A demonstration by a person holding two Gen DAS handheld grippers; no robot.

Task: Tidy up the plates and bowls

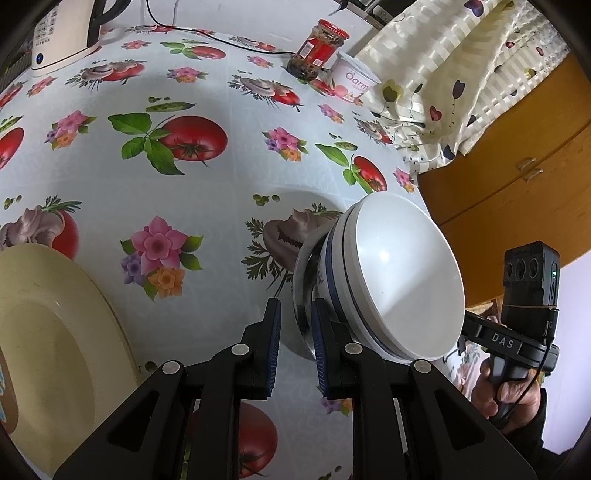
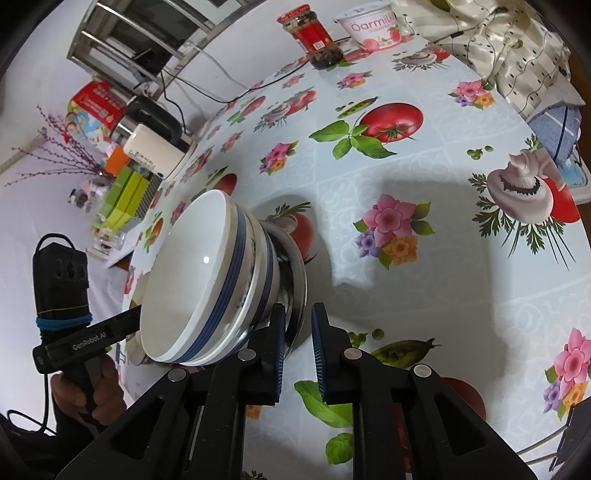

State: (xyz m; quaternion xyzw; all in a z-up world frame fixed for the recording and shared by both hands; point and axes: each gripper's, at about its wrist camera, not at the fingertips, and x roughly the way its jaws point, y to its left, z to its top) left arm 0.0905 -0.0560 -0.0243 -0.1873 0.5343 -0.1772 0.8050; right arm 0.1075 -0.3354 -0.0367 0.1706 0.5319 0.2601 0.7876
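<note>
A stack of white bowls with blue bands sits nested in a shallow steel bowl. My left gripper is at the stack's left side, shut on the steel rim, one finger outside it and one inside. From the other side, my right gripper is shut on the same steel bowl, with the white bowls just to its left. I cannot tell whether the stack rests on the table. A cream plate lies at the left, apart from both grippers.
The table wears a flowered plastic cloth. At its far side stand a red-lidded jar, a yogurt tub and a white kettle with its cord. A patterned cloth hangs at the right over a wooden cabinet.
</note>
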